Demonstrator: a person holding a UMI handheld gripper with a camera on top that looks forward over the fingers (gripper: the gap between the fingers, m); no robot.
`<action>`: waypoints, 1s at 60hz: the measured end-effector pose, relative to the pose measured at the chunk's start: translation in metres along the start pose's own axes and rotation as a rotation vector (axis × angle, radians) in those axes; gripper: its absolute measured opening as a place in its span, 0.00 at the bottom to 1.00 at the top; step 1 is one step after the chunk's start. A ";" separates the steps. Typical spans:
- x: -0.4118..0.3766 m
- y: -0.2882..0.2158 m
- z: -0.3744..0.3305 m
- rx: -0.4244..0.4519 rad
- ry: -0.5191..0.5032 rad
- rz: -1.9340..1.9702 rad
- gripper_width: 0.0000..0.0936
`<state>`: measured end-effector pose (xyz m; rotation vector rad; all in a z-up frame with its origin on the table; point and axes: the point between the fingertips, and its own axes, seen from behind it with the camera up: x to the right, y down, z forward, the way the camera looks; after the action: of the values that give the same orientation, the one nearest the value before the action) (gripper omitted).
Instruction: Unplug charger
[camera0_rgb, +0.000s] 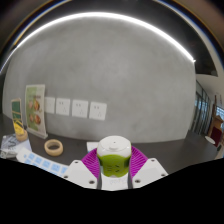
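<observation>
Gripper: my gripper (113, 172) has a green-and-white object (112, 155) sitting between its two fingers, with the purple pads (91, 159) close on either side of it. I cannot tell whether both pads actually press on it, so I cannot say if I am pinching it or only framing it.
Charger: the green-and-white object may be the charger, though I cannot tell for sure. It has a pale rounded top and a bright green body, and it stands upright between my fingers.
Bench: a dark bench (170, 150) runs across ahead of my fingers to a grey wall (130, 70).
Wall plates: three white square plates (73, 107) sit in a row on the wall above the bench's back edge.
Poster: a green-and-white poster (36, 109) stands at the bench's back left, just beside the plates.
Tape roll: a pale roll of tape (54, 147) lies on the left part of the bench, well apart from my fingers.
</observation>
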<state>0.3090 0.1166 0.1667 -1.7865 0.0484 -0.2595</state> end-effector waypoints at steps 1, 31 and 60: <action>0.002 0.014 0.005 -0.034 -0.007 -0.006 0.36; 0.019 0.108 0.098 -0.253 -0.149 0.015 0.51; 0.003 0.116 -0.015 -0.290 -0.123 0.124 0.90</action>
<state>0.3210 0.0745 0.0578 -2.0756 0.1130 -0.0543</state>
